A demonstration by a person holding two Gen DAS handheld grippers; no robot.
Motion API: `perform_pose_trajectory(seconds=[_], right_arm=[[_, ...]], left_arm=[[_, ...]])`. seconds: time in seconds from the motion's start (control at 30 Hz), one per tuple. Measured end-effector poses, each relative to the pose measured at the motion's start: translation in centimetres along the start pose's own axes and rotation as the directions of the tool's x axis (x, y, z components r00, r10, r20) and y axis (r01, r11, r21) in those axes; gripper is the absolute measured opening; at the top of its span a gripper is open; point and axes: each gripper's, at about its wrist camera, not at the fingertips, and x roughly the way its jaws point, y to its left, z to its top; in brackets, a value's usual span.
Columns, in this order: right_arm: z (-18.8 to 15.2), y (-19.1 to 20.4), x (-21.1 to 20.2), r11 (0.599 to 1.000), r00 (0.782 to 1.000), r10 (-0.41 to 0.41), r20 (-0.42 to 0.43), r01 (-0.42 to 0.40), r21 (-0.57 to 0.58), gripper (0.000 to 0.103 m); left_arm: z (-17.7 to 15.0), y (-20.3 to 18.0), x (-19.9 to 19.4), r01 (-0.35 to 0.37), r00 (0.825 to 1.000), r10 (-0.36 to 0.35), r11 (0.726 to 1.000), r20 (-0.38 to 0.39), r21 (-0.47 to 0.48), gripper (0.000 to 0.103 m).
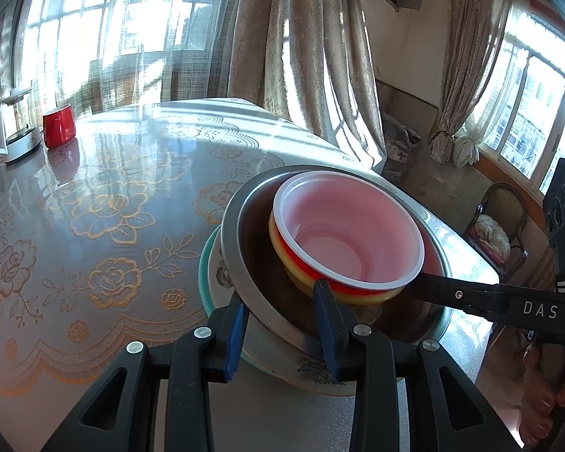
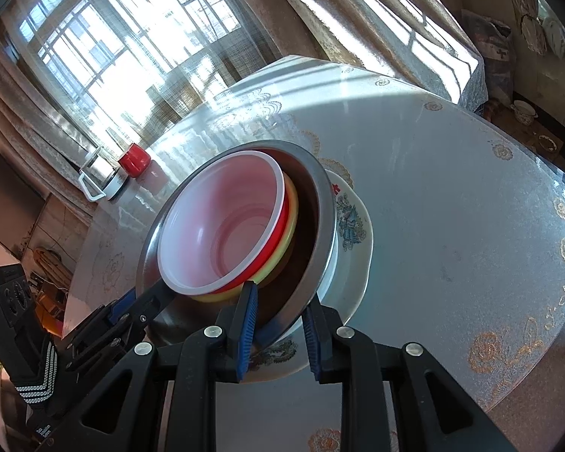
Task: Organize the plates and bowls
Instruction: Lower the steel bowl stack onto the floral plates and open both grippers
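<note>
A steel bowl [image 1: 252,263] [image 2: 322,207] sits over a flower-patterned plate [image 1: 222,275] [image 2: 354,233] near the table's edge. Nested inside it are a yellow bowl [image 1: 358,297] [image 2: 290,231] and, on top, a red plastic bowl with a white inside [image 1: 350,241] [image 2: 222,226]. My left gripper [image 1: 282,329] is shut on the steel bowl's near wall, one blue pad outside and one inside. My right gripper [image 2: 278,333] is shut on the rim at another side. Each wrist view shows the other gripper's finger [image 1: 471,295] [image 2: 150,301] reaching in to the bowl.
The table [image 1: 113,207] [image 2: 452,207] has a glossy floral lace cover. A red mug [image 1: 58,126] [image 2: 133,160] and a glass kettle [image 1: 15,128] [image 2: 101,179] stand at its far side. Off the table edge are a chair with a white dog [image 1: 493,233] and a person's bare foot [image 1: 538,414].
</note>
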Motion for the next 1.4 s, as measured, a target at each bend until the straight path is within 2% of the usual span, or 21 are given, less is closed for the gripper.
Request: perform_pose_trajectory(seconds=[0.7, 0.97, 1.23, 1.33, 1.4], right_arm=[[0.4, -0.2, 0.8, 0.999, 1.0, -0.012, -0.016, 0.013, 0.032, 0.025], [0.5, -0.7, 0.4, 0.998, 1.0, -0.004, -0.015, 0.005, 0.057, 0.029], [0.0, -0.7, -1.0, 1.0, 0.999, 0.002, 0.032, -0.002, 0.016, 0.033], [-0.1, -0.5, -1.2, 1.0, 0.999, -0.022, 0.041, 0.022, -0.012, 0.029], [-0.1, -0.7, -1.0, 0.999, 0.998, -0.038, 0.044, 0.039, -0.019, 0.019]], left_arm=[[0.5, 0.3, 0.7, -0.004, 1.0, 0.004, 1.0, -0.024, -0.024, 0.037], [0.4, -0.2, 0.7, -0.002, 1.0, 0.002, 1.0, -0.031, 0.003, 0.039], [-0.2, -0.1, -0.8, -0.025, 1.0, 0.025, 0.999, 0.003, 0.024, 0.04], [-0.4, -0.5, -1.4, -0.042, 0.999, 0.041, 0.998, 0.016, 0.04, 0.039], [-0.4, -0.6, -1.4, -0.051, 0.999, 0.051, 0.998, 0.018, 0.042, 0.039]])
